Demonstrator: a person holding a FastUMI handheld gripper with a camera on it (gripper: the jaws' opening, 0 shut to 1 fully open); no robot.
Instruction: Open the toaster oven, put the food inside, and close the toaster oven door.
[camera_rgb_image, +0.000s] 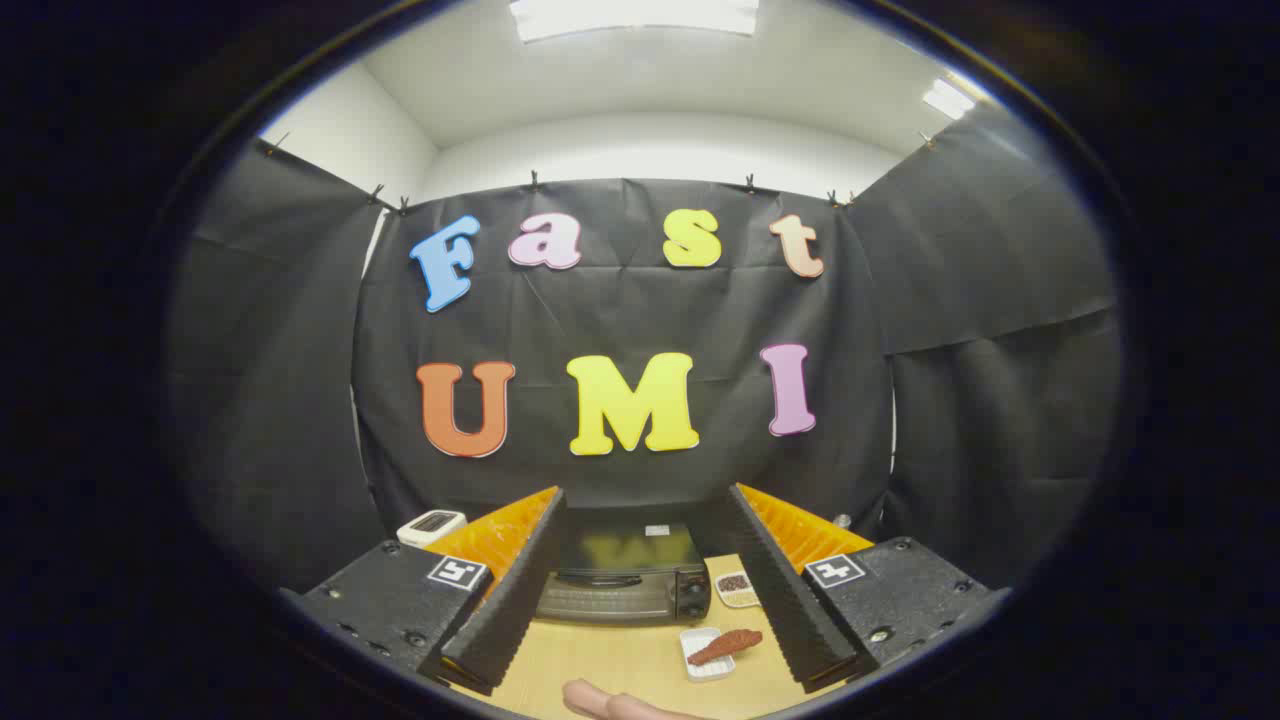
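Observation:
A black toaster oven (622, 578) stands on the wooden table (620, 662) beyond my fingers, its glass door closed and its handle across the top of the door. Nearer and to the right, a reddish-brown piece of food (726, 646) lies on a small white dish (700, 660), just inside my right finger. My gripper (645, 672) is open, well above the table, with nothing between its fingers (510, 590). The oven shows in the gap between them.
A small dish of dark bits (736, 588) sits right of the oven. A white box-shaped device (431, 525) stands behind my left finger. A person's hand (610, 704) rests on the table's near edge. Black cloth walls close in the booth.

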